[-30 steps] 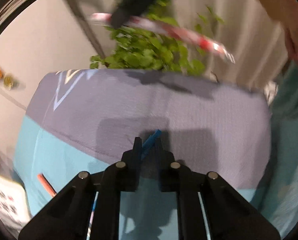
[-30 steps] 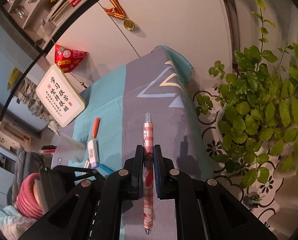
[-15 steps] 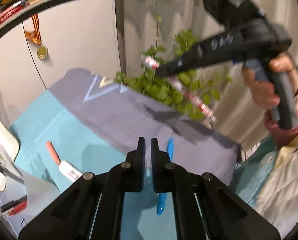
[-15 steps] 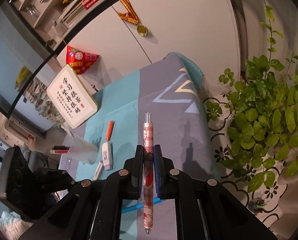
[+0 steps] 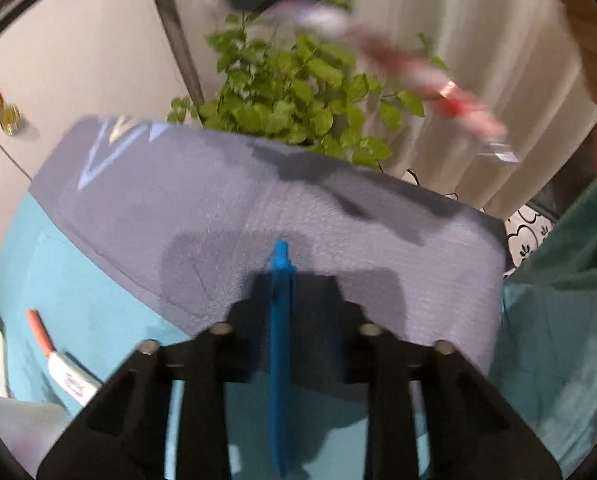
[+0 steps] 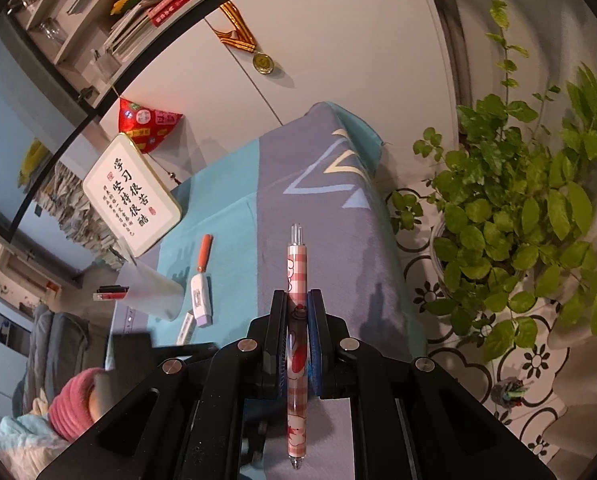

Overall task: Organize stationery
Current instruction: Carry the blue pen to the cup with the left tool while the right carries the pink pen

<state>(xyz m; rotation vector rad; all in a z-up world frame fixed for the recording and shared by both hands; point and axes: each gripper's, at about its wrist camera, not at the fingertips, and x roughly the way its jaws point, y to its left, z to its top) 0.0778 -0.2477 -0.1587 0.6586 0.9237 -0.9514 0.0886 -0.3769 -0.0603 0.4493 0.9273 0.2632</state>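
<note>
Pens lie along both grippers' fingers: your right gripper [image 6: 297, 308] pinches a pink checked plastic pen [image 6: 297, 344], clicker forward; your left gripper [image 5: 294, 292], jaws just opening, straddles a slim blue pen [image 5: 280, 344].

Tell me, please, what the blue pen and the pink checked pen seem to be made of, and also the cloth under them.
Blue pen: probably plastic, one solid matte colour; blur hides detail.
Pink checked pen: likely glossy plastic with a printed pattern and a clear tip and clear push button.
Cloth: woven fabric, matte, grey and turquoise; a fine weave texture shows in the left wrist view.
</note>
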